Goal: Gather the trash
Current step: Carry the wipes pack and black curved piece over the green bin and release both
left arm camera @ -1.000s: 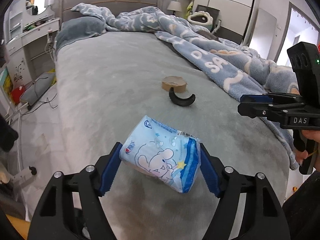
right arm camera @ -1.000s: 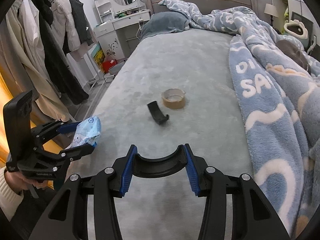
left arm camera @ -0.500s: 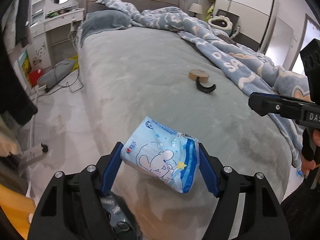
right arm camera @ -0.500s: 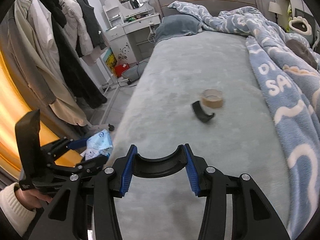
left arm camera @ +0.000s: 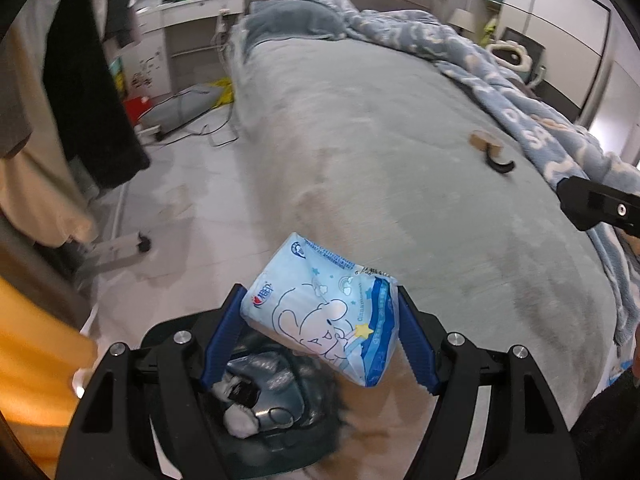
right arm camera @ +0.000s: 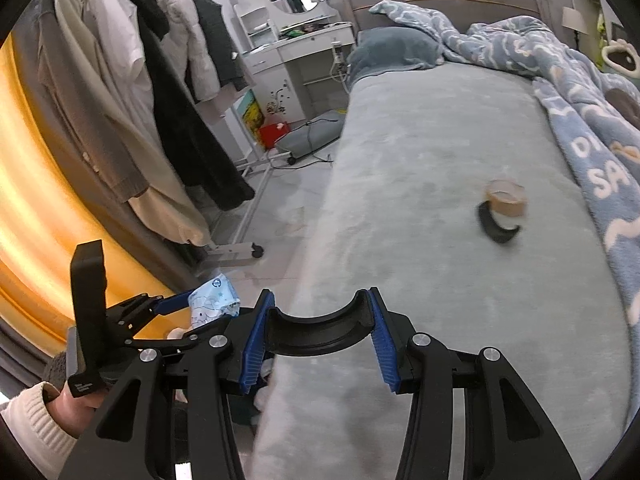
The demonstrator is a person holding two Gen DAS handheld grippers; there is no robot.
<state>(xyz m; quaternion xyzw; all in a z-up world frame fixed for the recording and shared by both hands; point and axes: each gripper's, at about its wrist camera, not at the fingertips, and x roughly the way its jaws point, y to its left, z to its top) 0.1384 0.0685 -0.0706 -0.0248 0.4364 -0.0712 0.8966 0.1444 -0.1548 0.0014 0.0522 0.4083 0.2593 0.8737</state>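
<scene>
My left gripper (left arm camera: 320, 336) is shut on a light blue cartoon tissue packet (left arm camera: 324, 312) and holds it off the bed's left corner, above a dark trash bin (left arm camera: 272, 408) with white crumpled scraps inside. The packet also shows in the right wrist view (right arm camera: 214, 304). My right gripper (right arm camera: 318, 332) is shut on a curved black plastic piece (right arm camera: 316, 336) over the bed's near edge. A second curved black piece (right arm camera: 496, 228) lies on the grey bed (right arm camera: 420, 200) touching a brown tape roll (right arm camera: 506, 196).
A blue patterned blanket (right arm camera: 600, 140) covers the bed's right side. A clothes rack with coats (right arm camera: 132, 100) stands on the floor to the left. A white dresser (right arm camera: 296, 56), a red box and a grey bag with cables sit beyond it.
Both grippers have swung left, away from the bed's middle. The left gripper has carried the packet off the bed's corner to above the trash bin, which has come into view.
</scene>
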